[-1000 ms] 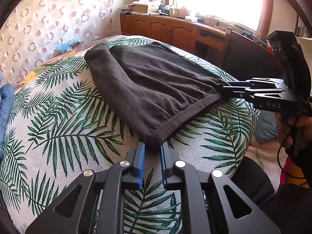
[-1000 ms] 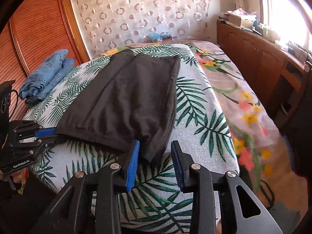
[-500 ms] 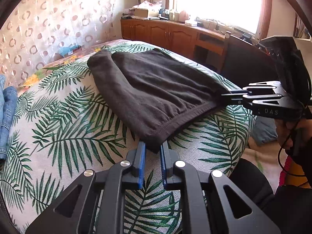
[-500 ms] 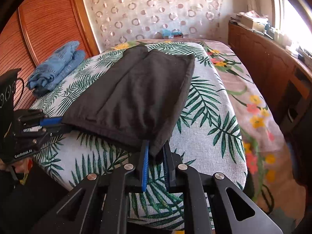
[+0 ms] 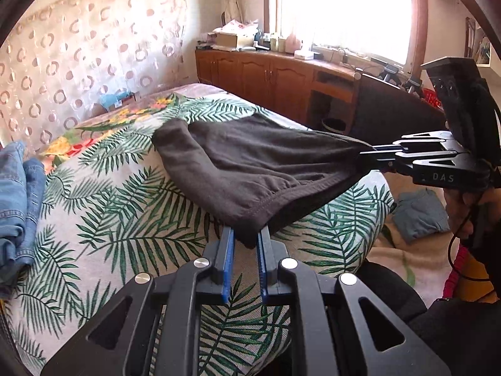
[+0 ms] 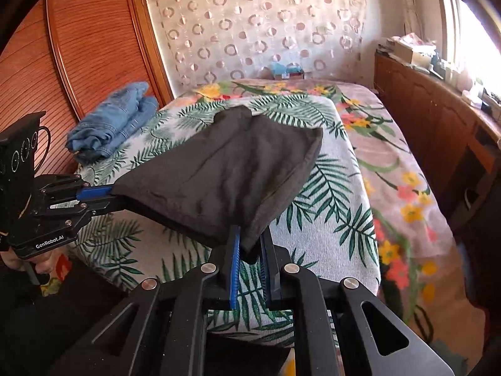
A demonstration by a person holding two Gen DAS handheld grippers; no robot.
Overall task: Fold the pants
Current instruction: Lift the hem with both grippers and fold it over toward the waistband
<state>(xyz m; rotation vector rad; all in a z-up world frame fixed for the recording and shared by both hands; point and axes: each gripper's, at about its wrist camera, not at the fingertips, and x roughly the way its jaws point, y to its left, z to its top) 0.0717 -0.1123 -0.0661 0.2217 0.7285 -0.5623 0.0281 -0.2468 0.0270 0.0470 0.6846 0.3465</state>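
The black pants [image 5: 250, 163] lie on the bed with the palm-leaf cover [image 5: 119, 219]; they also show in the right wrist view [image 6: 225, 169]. My left gripper [image 5: 245, 241] is shut on one corner of the waistband. It also shows at the left of the right wrist view [image 6: 109, 195]. My right gripper [image 6: 250, 241] is shut on the other waistband corner. It also shows at the right of the left wrist view [image 5: 366, 153]. The waistband end is lifted off the bed between the two grippers. The far end still rests on the cover [image 6: 328, 188].
A pile of blue jeans [image 6: 112, 122] lies at the bed's far left, also in the left wrist view [image 5: 15, 203]. Wooden cabinets [image 5: 266, 78] run along the window side. A blue cloth [image 5: 419, 213] lies on the floor beside the bed.
My right gripper has shut on the waistband corner. Both grippers have lifted the waistband end off the bed and carried it toward the far end of the pants.
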